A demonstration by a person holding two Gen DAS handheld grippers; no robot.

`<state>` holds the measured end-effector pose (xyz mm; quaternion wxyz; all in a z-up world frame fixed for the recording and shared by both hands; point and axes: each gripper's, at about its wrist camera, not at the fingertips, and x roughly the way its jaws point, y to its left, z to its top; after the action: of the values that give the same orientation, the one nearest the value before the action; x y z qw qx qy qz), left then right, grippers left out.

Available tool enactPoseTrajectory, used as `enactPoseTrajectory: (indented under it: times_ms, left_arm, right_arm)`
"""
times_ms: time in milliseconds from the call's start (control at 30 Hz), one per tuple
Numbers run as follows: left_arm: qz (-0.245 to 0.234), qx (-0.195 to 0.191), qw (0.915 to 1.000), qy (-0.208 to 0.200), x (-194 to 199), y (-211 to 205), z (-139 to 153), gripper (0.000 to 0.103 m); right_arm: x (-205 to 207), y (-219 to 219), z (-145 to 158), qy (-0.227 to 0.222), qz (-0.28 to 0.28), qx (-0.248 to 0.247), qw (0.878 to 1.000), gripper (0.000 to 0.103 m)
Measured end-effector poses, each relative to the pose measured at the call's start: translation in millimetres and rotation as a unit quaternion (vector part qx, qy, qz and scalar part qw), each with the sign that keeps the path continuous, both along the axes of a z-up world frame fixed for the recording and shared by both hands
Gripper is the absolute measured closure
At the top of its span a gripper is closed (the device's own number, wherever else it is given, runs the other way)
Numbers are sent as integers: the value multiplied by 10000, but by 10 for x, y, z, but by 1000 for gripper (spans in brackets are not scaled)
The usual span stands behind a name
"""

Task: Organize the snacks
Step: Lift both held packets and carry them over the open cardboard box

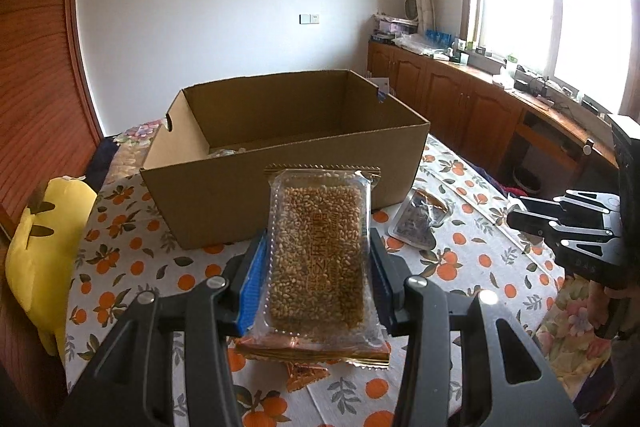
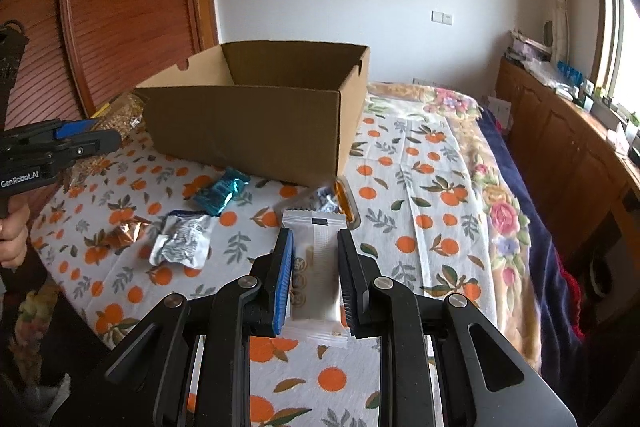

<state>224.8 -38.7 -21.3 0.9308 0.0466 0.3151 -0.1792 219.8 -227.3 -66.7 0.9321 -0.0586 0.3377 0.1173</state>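
Left wrist view: the left tool (image 1: 318, 279) is clamping a clear-wrapped grain bar (image 1: 318, 263) above the surface (image 1: 460, 267), just before the cardboard box (image 1: 280, 163). The right tool (image 2: 314, 279) is gripping a white snack packet (image 2: 316, 267) near that box.

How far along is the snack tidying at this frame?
Early. The cardboard box shows at least one packet inside. In hand: the left gripper clamps a puffed-grain bar; the right gripper grips a white wrapped bar. Left on the tablecloth: teal packet, silver packet, copper wrapper, dark packet.
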Motion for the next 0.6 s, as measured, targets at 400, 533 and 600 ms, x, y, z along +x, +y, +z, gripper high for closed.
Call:
enactPoseTrajectory:
  times_ms: [400, 533, 600]
  left_arm:
    - [145, -75, 9997, -200, -89, 123, 216, 58]
    - [205, -76, 9994, -274, -33, 175, 279, 58]
    - [223, -82, 9993, -293, 5, 194, 309, 58]
  right_arm:
    - [-107, 27, 272, -219, 117, 61, 9997, 83]
    - [-56, 84, 354, -274, 192, -11, 9994, 83]
    - [-3, 136, 404, -309, 251, -73, 9992, 83]
